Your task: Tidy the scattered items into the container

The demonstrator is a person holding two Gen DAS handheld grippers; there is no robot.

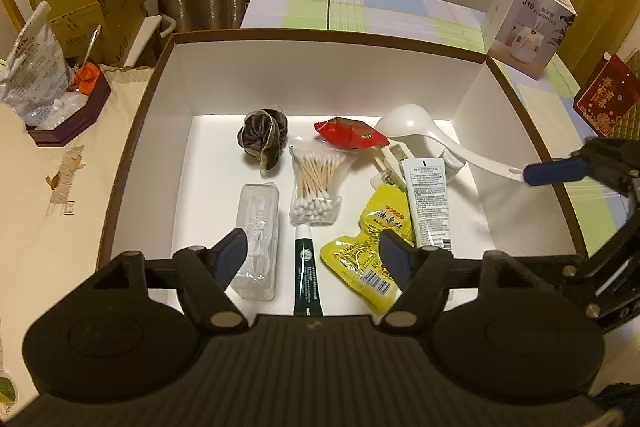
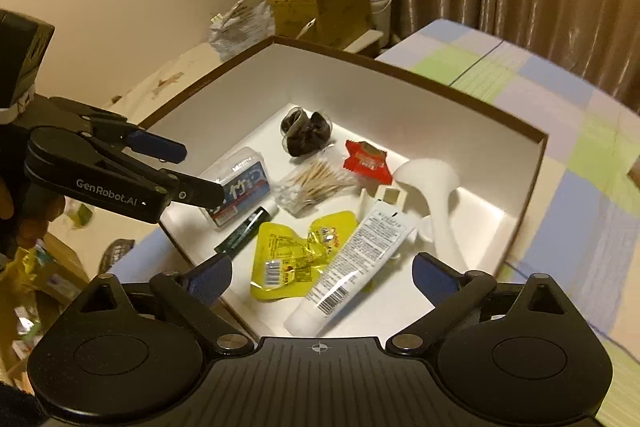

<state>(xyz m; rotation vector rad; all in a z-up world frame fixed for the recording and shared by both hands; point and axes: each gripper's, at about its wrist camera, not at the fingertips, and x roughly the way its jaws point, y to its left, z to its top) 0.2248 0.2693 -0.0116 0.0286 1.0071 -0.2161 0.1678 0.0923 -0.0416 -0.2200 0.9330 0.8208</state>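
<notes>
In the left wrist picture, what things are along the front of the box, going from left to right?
Clear plastic case → dark green tube → yellow snack pouch → white tube.

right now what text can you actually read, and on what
"J10" and "HUMIDIFIER": white carton beyond the box.
"GenRobot.AI": left tongs.
Chinese characters, roughly "油枣仁": yellow pouch.
Fine print on the white tube, green tube and red packet: too small.

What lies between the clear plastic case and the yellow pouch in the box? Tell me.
A dark green tube lies between the clear plastic case and the yellow pouch; the left wrist view shows it best.
</notes>
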